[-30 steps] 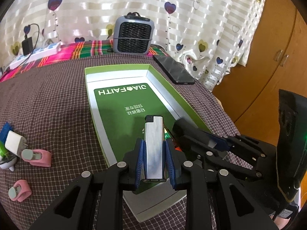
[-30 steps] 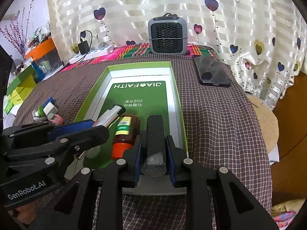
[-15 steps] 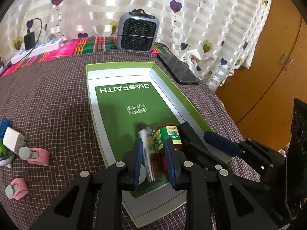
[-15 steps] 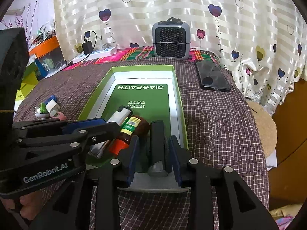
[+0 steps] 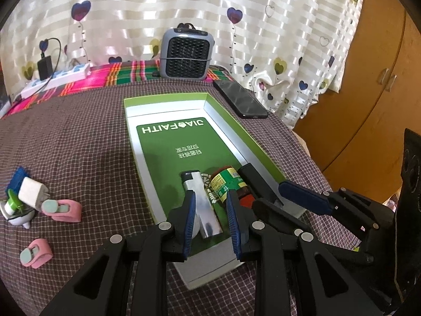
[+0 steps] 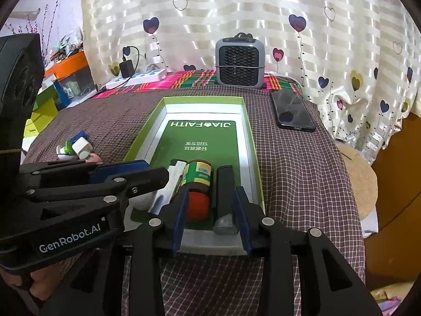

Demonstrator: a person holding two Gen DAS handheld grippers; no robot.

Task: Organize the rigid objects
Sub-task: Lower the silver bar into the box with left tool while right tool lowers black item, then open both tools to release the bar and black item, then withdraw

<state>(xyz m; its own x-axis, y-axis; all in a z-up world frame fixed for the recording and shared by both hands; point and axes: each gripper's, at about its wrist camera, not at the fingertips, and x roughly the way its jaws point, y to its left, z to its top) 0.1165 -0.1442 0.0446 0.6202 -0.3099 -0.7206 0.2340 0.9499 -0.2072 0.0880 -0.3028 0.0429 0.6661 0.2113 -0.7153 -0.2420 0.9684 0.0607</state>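
Note:
A green box lid [image 5: 168, 110] [image 6: 252, 142] lies open on the checked cloth. At its near end lie a silver lighter [image 5: 201, 202] [image 6: 168, 184], a small bottle with a green label and red cap [image 5: 226, 184] [image 6: 198, 184], and a black bar-shaped object [image 5: 260, 184] [image 6: 223, 192], side by side. My left gripper [image 5: 210, 205] is open, its fingers either side of the lighter. My right gripper [image 6: 210, 202] is open above the bottle and the black bar.
Left of the lid lie a white charger plug [image 5: 31, 192], a blue item, a green-white piece and two pink clips [image 5: 63, 209]. A black phone [image 5: 239, 100] [image 6: 292, 110] lies right of the lid. A grey heater [image 5: 186, 52] and a power strip [image 5: 55, 81] stand at the back.
My left gripper lowered the lighter into the lid and opened, letting it go. My right gripper opened and released the black bar beside the bottle. Both grippers drew back a little.

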